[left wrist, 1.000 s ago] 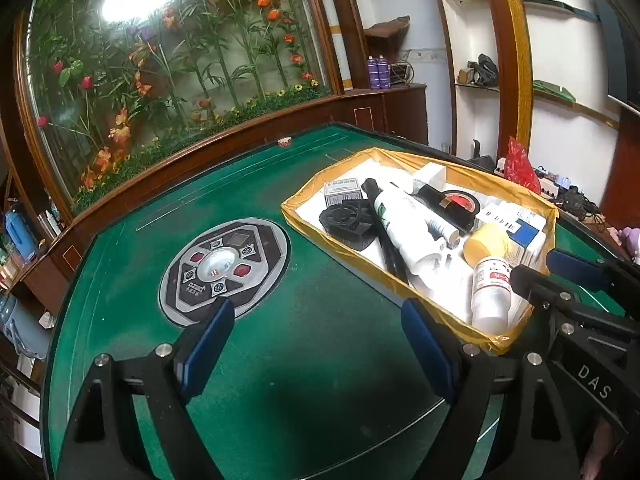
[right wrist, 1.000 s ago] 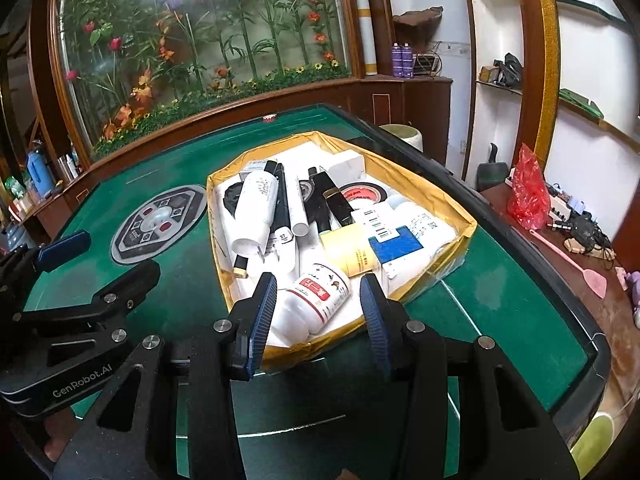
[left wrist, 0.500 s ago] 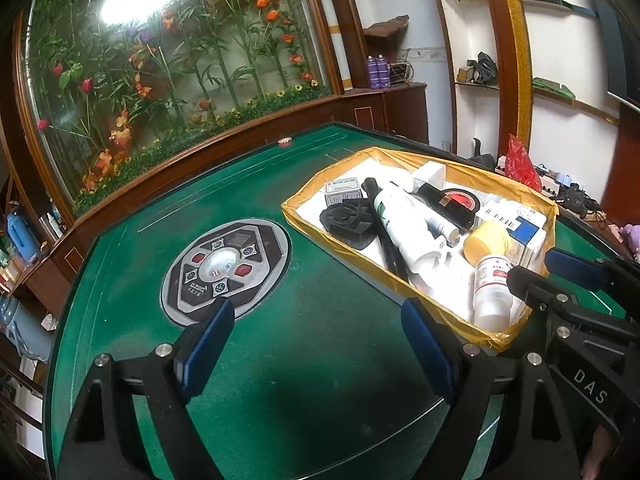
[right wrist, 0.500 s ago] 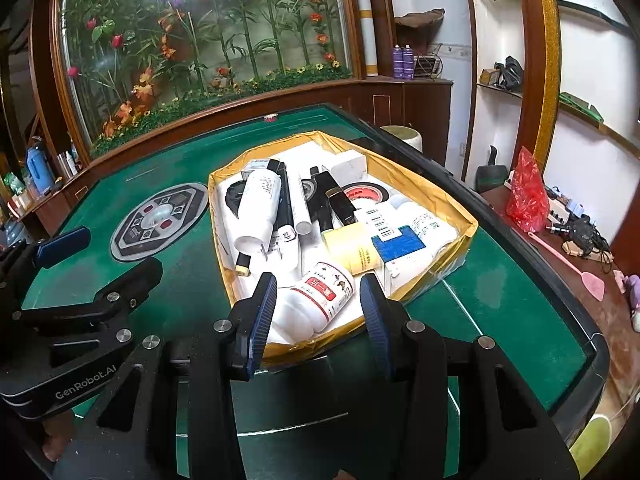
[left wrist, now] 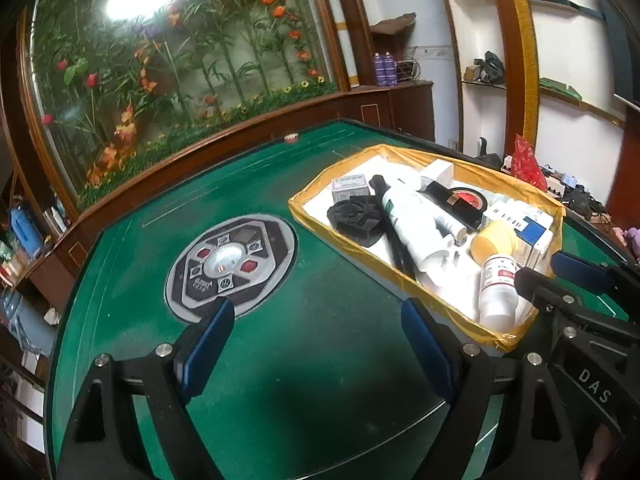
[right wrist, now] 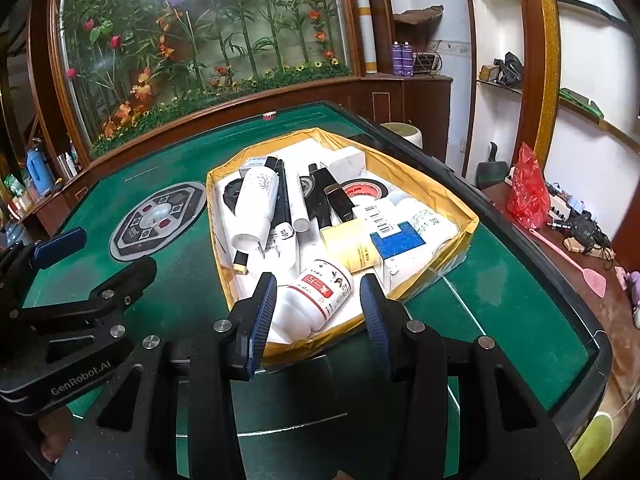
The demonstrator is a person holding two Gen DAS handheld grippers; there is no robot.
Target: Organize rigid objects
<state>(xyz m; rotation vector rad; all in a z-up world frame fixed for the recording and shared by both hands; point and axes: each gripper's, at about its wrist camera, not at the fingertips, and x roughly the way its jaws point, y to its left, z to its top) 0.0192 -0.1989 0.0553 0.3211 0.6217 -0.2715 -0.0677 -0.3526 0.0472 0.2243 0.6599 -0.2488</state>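
A yellow-taped cardboard tray (right wrist: 472,222) sits on the green felt tabletop (right wrist: 500,280), crowded with rigid items. The right tool (right wrist: 316,308) hangs over the tray's near edge with its blue pads parted and gripping nothing; in its own view a small white medicine bottle with a red label (right wrist: 316,294) lies on its side right between the two pads, but the pads stand clear of it on both sides. Just beyond the bottle lie a pale yellow cylinder (right wrist: 350,246), a blue-and-white box (right wrist: 402,242), a large white bottle (right wrist: 256,204), black markers (right wrist: 282,196) and a roll of black tape with a red core (right wrist: 364,190).

The left tool (left wrist: 316,344) is held over bare felt, jaws spread wide and empty, well to the left of the tray. A round grey control panel (left wrist: 230,266) set into the tabletop lies just ahead of its left pad. From this side the same medicine bottle (left wrist: 498,292) shows in the tray's near corner, with the right tool's black frame beside it.

Compared with the earlier frames, nothing has shifted: both tools stay in place with the same gaps, and the tray's contents lie as they did.
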